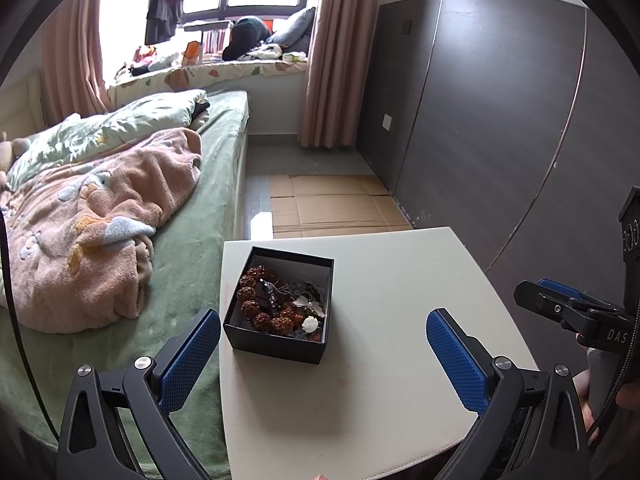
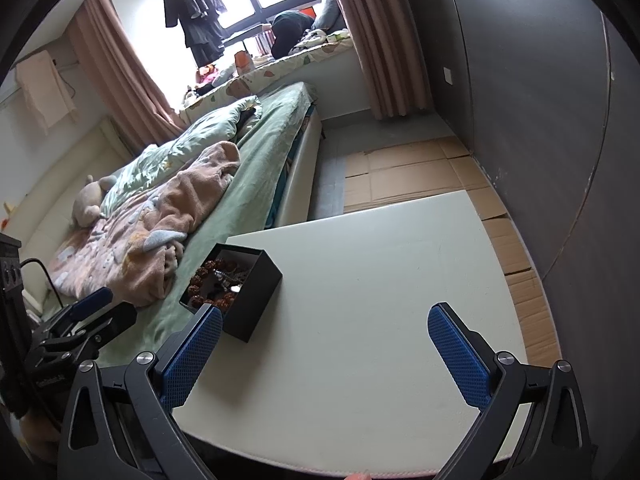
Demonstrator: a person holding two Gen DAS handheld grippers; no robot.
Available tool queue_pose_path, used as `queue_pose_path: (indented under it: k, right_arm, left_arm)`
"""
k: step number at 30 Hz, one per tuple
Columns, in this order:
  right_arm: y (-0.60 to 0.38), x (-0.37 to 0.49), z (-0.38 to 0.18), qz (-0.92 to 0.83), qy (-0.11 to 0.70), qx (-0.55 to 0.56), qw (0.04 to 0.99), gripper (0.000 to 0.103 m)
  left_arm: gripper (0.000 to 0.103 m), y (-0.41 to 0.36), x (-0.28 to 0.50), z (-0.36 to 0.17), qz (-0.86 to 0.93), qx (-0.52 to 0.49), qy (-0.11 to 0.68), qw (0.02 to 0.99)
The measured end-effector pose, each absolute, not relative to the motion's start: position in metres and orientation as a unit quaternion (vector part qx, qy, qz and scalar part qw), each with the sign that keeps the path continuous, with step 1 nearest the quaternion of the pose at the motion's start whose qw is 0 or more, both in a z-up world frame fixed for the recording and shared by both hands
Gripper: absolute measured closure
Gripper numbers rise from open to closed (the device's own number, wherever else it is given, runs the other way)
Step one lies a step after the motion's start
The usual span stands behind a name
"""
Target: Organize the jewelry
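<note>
Black box [image 1: 280,308] sits on white table [image 1: 380,360], at the edge nearest the bed [image 1: 192,240]. Inside: brown bead bracelet [image 1: 256,300], thin dark chain, white flower pieces [image 1: 310,323], all tangled.

L gripper [image 1: 323,356] spread wide, empty, hovering short of box. R gripper [image 2: 326,356] likewise, wide and empty.

Judgement: beads light, stiff, bumpy, so good grip; pinch one bead on the strand. Chain slippery, prob snags. Flowers look fragile.

1. The small black matt cardboard box [image 1: 280,344] holds rough, knobbly brown seed beads [image 1: 256,300] and a glossy white carved flower [image 1: 311,323].
2. The smooth, matt cream table top [image 1: 400,320] looks faintly scuffed.
3. The left gripper [image 1: 323,354] has black plastic arms, shiny metal bolts and blue dimpled rubbery pads [image 1: 188,360].
4. Fluffy pink fleece blanket [image 1: 100,240]; flat brown corrugated cardboard [image 1: 332,204] on the floor.
</note>
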State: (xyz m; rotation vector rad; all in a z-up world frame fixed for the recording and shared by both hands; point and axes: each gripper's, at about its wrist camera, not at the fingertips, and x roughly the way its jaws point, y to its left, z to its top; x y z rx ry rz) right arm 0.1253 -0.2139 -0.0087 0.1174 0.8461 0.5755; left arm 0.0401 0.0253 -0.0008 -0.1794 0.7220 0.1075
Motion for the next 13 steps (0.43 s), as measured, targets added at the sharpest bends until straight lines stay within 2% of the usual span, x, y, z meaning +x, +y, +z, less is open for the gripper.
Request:
queue_pose_path:
  k: [13]
  right_arm:
    - [-0.215, 0.1294, -0.0111, 0.272, 0.405, 0.055, 0.871, 0.0]
  left_arm:
    - [0.0, 0.0263, 0.0397, 0.0014, 0.048, -0.084, 0.346, 0.933]
